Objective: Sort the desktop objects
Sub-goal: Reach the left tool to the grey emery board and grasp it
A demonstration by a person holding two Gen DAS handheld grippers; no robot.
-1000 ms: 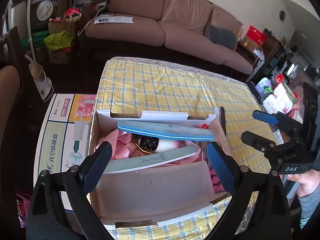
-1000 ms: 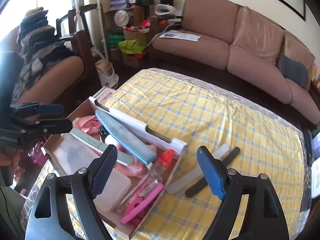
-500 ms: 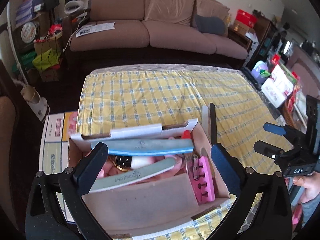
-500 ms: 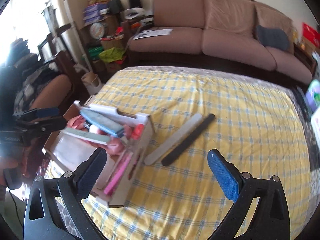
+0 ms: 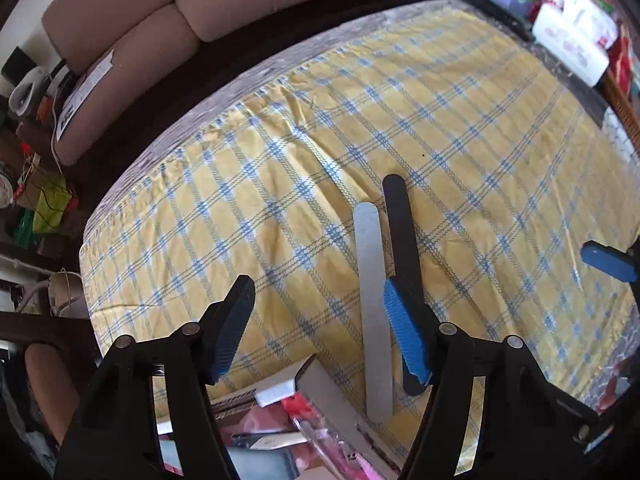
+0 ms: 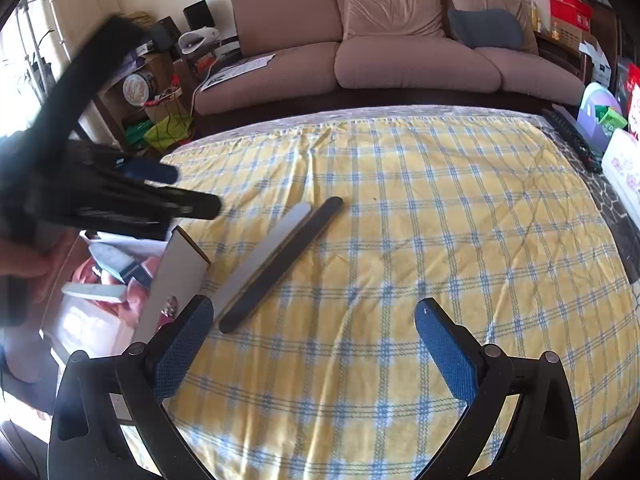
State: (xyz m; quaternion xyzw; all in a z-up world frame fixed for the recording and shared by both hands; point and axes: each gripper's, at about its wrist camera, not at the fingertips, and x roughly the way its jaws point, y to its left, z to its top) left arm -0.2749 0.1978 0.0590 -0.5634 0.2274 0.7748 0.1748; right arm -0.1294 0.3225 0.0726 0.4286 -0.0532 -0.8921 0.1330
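Observation:
A grey nail file (image 5: 372, 304) and a black nail file (image 5: 400, 248) lie side by side on the yellow checked tablecloth (image 5: 320, 140). They also show in the right wrist view: grey file (image 6: 264, 256), black file (image 6: 288, 256). My left gripper (image 5: 320, 332) is open and empty, just above the near ends of the files; it also shows in the right wrist view (image 6: 188, 188). My right gripper (image 6: 312, 344) is open and empty, to the right of the files. The cardboard box (image 6: 176, 276) of nail tools sits left of the files.
The box holds a pale file (image 6: 96, 292), pink items and a clear case. A brown sofa (image 6: 400, 52) stands behind the table. Boxes and bags (image 5: 572, 36) crowd the right table edge. Clutter sits on the floor at left (image 6: 160, 128).
My left gripper has swung right from over the box to over the two files. My right gripper has shifted right, so the box is now at its left edge.

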